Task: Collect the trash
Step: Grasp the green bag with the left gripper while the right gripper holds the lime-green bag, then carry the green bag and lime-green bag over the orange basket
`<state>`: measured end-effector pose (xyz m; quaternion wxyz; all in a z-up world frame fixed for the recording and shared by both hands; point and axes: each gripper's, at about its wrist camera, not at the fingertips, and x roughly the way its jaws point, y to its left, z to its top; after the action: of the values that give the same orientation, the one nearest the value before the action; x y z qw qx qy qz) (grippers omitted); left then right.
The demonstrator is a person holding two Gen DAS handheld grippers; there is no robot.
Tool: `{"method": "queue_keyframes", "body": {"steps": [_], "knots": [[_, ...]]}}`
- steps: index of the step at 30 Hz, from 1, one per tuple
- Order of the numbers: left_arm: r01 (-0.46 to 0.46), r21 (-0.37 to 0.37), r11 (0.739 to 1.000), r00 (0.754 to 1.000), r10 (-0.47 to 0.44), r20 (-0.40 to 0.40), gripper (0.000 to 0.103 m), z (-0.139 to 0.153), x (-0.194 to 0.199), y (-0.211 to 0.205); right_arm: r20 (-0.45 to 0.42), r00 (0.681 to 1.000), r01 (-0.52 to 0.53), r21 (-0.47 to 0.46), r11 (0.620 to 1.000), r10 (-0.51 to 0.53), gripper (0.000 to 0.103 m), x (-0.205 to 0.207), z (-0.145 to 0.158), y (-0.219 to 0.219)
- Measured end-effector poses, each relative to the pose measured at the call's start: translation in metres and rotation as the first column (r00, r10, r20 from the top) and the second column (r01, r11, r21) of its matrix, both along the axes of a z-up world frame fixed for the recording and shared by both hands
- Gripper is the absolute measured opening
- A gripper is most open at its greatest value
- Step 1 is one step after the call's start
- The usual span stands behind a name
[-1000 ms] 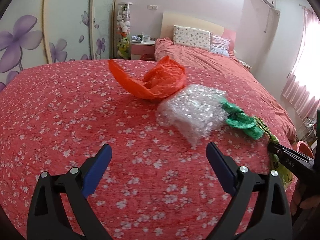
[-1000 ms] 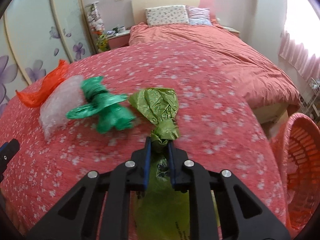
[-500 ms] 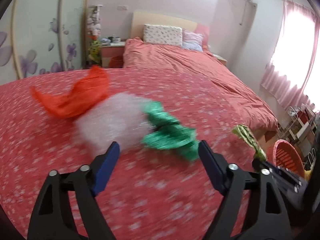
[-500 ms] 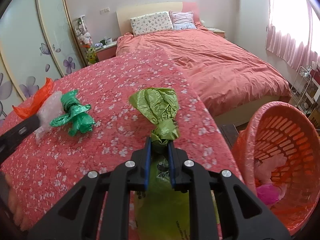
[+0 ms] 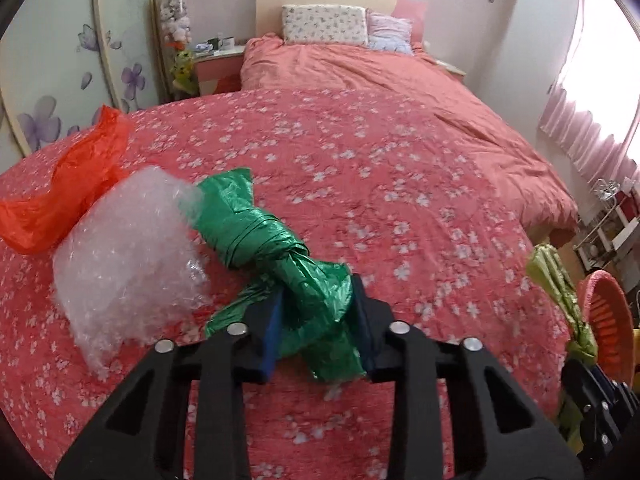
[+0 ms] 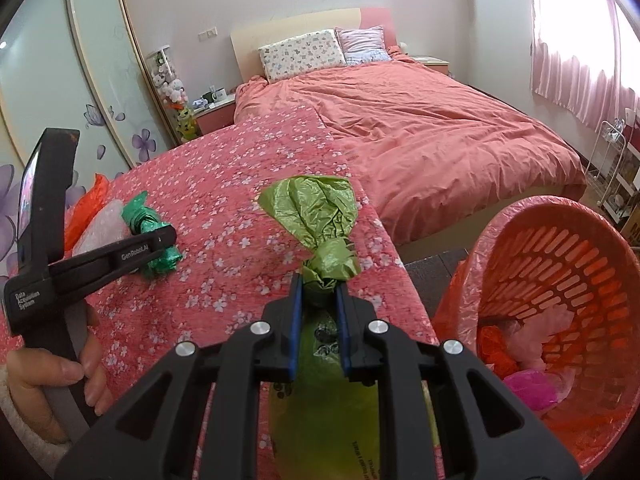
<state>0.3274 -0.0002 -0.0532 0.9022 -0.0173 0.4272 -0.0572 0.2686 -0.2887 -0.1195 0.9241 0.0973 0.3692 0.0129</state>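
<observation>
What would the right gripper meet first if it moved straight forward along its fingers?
Probably the flowered red bedspread. The right gripper is shut on the light green bag and points over the bed; the orange basket lies off to its right. Depth is unclear.

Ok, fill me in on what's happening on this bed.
A person is collecting trash with two handheld grippers. The left gripper is closed on the dark green bag on the floral bedspread. The right gripper holds the light green bag near the orange basket.
</observation>
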Motion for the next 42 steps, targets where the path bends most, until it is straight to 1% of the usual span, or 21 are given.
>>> {"method": "queue_keyframes", "body": {"steps": [1,4,12,21,30,36,42], "knots": [[0.012,-0.011,1.000,1.000,-0.012,0.005,0.015,0.001,-0.002,-0.001,0.001,1.000,0.003,0.002,1.000,-0.003,0.016,-0.001,0.000,-0.002],[0.059,-0.034,0.998,0.998,-0.057,0.039,0.011,0.006,-0.013,-0.002,0.006,1.000,0.013,0.007,1.000,-0.013,0.016,-0.003,0.001,-0.006],[0.142,-0.094,0.985,0.985,-0.132,0.108,0.009,0.027,-0.038,-0.012,0.029,0.998,0.048,0.024,0.999,-0.049,0.016,-0.017,0.011,-0.022],[0.223,-0.103,0.969,0.966,-0.205,0.160,0.009,0.049,-0.066,-0.029,0.058,0.994,0.087,0.027,0.996,-0.089,0.016,-0.040,0.027,-0.038],[0.319,-0.102,0.942,0.935,-0.295,0.197,0.009,0.061,-0.088,-0.061,0.090,0.985,0.145,0.023,0.989,-0.146,0.016,-0.068,0.043,-0.067],[0.389,-0.101,0.916,0.907,-0.362,0.215,0.009,0.063,-0.104,-0.085,0.116,0.974,0.195,0.021,0.981,-0.196,0.016,-0.089,0.050,-0.089],[0.458,-0.106,0.883,0.876,-0.428,0.222,0.009,0.062,-0.116,-0.116,0.123,0.960,0.249,0.038,0.968,-0.251,0.016,-0.104,0.050,-0.119]]}}
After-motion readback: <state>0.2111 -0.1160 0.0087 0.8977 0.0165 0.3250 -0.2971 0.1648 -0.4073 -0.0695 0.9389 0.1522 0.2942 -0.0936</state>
